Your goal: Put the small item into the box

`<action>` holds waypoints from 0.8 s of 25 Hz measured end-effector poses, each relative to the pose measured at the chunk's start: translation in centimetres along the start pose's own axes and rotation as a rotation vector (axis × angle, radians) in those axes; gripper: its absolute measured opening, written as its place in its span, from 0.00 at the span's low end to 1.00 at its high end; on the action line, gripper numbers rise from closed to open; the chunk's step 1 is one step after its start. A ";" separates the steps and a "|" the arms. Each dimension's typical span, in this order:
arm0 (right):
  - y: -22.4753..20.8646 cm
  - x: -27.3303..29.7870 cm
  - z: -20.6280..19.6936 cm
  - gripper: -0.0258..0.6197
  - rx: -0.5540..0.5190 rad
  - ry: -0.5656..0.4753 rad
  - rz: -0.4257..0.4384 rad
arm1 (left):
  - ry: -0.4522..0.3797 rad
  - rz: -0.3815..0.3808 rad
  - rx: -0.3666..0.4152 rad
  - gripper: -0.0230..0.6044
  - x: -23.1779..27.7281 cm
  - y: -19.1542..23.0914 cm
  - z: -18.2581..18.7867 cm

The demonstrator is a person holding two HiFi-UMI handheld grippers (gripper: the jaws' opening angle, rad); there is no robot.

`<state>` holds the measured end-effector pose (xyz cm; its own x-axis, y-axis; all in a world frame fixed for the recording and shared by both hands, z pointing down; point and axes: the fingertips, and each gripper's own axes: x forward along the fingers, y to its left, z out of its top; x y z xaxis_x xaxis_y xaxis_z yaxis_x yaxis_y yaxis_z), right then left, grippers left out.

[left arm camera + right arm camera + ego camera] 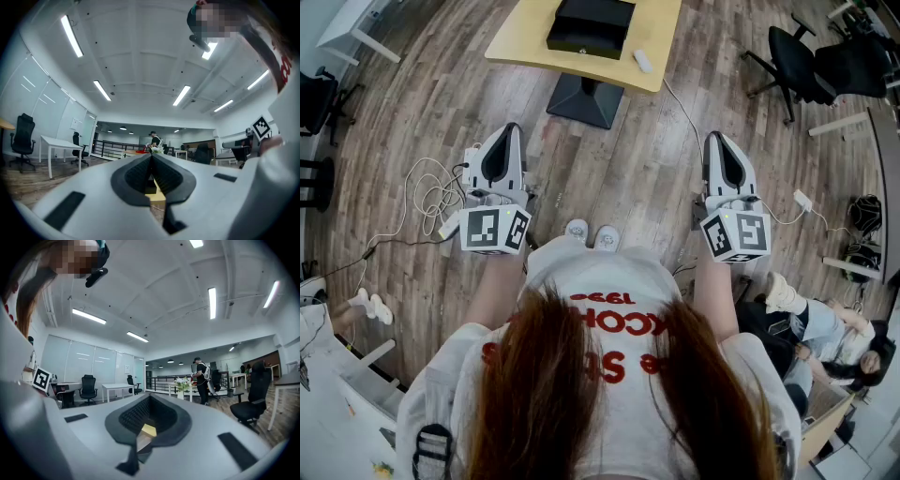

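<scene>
A black box [591, 25] stands on a yellow table [520, 39] at the top of the head view. A small white item [642, 60] lies on the table just right of the box. Both grippers are held low over the wooden floor, well short of the table, and point towards it. My left gripper [511, 128] has its jaws together with nothing between them. My right gripper [715, 138] is also shut and empty. In the left gripper view a sliver of the box [150, 182] and the table [158, 193] shows behind the left gripper [151, 155]. The right gripper [150, 397] frames a bit of table [149, 430].
The table's dark pedestal base [586, 100] rests on the floor ahead. White cables [431, 197] lie on the floor at left. Black office chairs [797, 61] stand at the upper right. A person [825, 328] sits on the floor at right. White desks line the edges.
</scene>
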<state>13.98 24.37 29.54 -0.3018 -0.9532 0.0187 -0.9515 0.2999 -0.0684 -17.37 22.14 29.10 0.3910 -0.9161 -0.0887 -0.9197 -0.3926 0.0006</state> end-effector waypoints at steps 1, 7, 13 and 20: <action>0.0 0.0 0.1 0.05 0.000 -0.003 0.004 | -0.001 0.002 0.001 0.05 0.0 0.0 0.0; -0.5 -0.3 0.1 0.05 -0.002 -0.003 0.010 | -0.001 0.007 0.011 0.05 0.1 -0.7 0.0; -0.9 -0.2 0.2 0.05 0.030 -0.011 0.057 | -0.003 0.036 0.027 0.05 0.1 -0.7 0.2; -2.2 1.2 -0.6 0.05 0.060 0.009 0.075 | 0.021 0.050 0.027 0.05 1.7 -0.9 -0.6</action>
<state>15.70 22.60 30.26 -0.3732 -0.9276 0.0197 -0.9209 0.3677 -0.1296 -15.89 20.84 29.59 0.3450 -0.9361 -0.0680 -0.9386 -0.3443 -0.0228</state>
